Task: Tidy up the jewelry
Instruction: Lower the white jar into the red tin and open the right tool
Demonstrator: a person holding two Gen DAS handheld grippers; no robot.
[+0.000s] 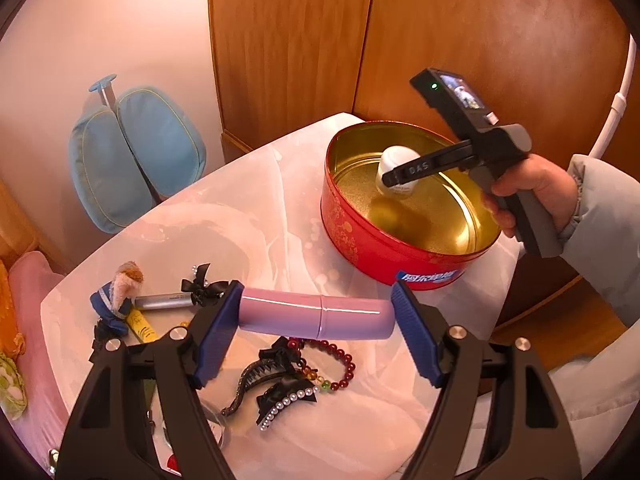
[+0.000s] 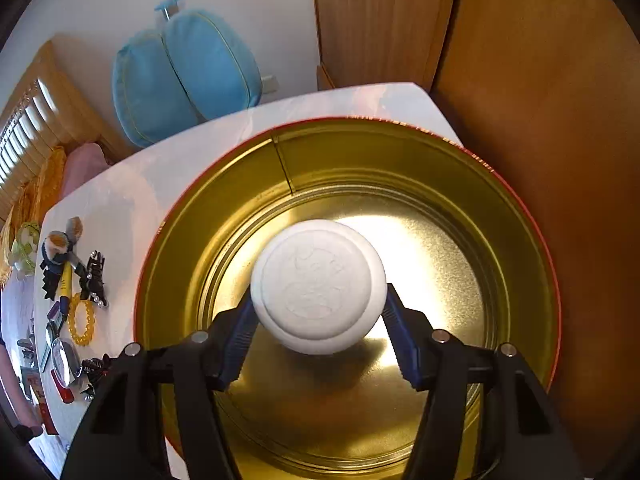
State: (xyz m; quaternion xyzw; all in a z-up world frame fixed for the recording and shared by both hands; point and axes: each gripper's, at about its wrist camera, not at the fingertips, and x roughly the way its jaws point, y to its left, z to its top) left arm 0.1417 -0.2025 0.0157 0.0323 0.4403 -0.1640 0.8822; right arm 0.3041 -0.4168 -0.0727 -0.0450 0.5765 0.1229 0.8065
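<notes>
Wooden wardrobe (image 1: 288, 48), pale wall (image 1: 132, 28), blue chair (image 1: 136, 152)

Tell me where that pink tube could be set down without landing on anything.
Two free patches: the gold floor of the red tin, bare around the white jar held in the right gripper, and the bare tabletop left of the tin. Crowded: beneath the pink tube in the left gripper, with the bead bracelet and hair clips.
</notes>
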